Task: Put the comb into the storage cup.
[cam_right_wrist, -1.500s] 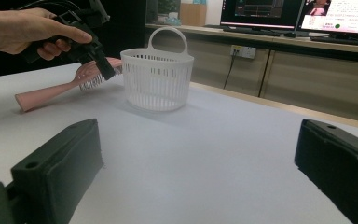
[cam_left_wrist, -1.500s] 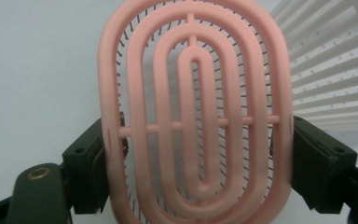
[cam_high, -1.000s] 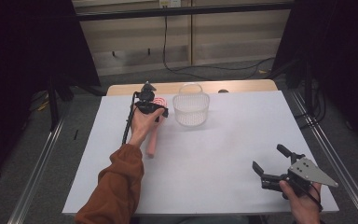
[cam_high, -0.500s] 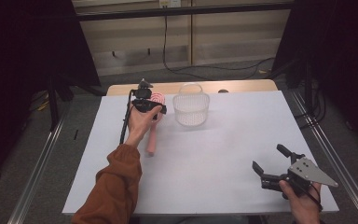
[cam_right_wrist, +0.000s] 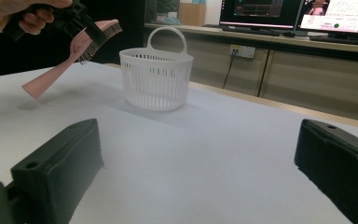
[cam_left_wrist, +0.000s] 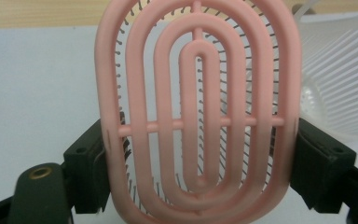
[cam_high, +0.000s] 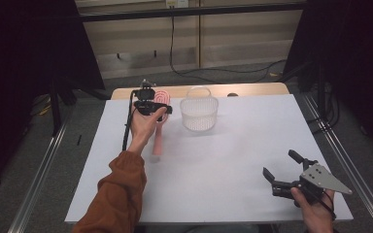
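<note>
**Pink brush off the worktop, clamped by its head**

Over on the left, the left gripper is up above the far part of the white worktop, and it has the pink hairbrush firmly in its grasp. The left gripper view tells it best: the two black fingers press on either side of the oval brush head, one pad on each edge, bristles facing away towards the worktop. From the right gripper view, the hairbrush hangs tilted, head high in the grip and its handle sloping down, the handle tip close to the surface; whether it touches there cannot be told. The person's hand, in an orange-brown sleeve, reaches in from the near edge to carry the gripper.

Moving to the middle: the white slatted basket stands upright just beside the brush head, its hoop handle raised. It sits near the far edge of the worktop, and the brush is outside it, at its left.

And on the right, well apart from all that, the right gripper sits low at the near right corner. Its fingers stand wide apart with bare worktop between them, and they point across towards the basket.
</note>
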A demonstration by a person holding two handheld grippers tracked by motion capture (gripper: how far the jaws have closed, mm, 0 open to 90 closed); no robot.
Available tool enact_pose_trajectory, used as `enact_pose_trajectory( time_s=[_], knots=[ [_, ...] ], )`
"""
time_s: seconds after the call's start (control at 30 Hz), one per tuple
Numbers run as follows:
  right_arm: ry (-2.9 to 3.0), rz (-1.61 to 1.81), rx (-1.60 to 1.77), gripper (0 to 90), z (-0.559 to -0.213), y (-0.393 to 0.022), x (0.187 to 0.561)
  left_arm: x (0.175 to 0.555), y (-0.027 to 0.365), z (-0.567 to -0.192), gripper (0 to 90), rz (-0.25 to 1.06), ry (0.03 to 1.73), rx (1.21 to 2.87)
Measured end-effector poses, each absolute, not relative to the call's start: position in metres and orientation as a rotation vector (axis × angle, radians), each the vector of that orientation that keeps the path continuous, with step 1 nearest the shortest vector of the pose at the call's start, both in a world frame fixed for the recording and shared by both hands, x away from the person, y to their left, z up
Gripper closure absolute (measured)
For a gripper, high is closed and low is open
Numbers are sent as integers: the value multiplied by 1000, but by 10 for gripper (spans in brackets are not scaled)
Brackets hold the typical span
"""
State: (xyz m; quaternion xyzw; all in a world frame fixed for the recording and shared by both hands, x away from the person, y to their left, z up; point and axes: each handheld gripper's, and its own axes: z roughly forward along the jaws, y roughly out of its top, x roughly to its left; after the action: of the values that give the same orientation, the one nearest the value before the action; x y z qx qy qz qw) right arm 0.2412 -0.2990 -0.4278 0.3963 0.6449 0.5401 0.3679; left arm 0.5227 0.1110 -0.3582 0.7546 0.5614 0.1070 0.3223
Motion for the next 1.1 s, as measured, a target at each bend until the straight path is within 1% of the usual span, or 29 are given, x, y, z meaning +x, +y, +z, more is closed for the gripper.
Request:
enact_pose_trajectory(
  time_s=[0.53,0.77,0.83,0.93,0.97,1.1],
  knots=[
    [1656,1390,1017,0,-428,-299,241,510,112,-339,200,370,1349,1907],
    [1657,1389,1018,0,-428,-299,241,508,115,-335,199,400,1337,1877],
    [1657,1389,1017,0,-428,-299,241,506,115,-334,199,403,1315,1870],
    [1655,1387,1018,0,-428,-299,241,503,114,-330,200,440,1274,1857],
    [1653,1390,1016,0,-428,-299,241,500,113,-328,199,465,1235,1844],
    [1649,1390,1015,0,-427,-299,241,496,112,-326,199,492,1190,1830]
  ],
)
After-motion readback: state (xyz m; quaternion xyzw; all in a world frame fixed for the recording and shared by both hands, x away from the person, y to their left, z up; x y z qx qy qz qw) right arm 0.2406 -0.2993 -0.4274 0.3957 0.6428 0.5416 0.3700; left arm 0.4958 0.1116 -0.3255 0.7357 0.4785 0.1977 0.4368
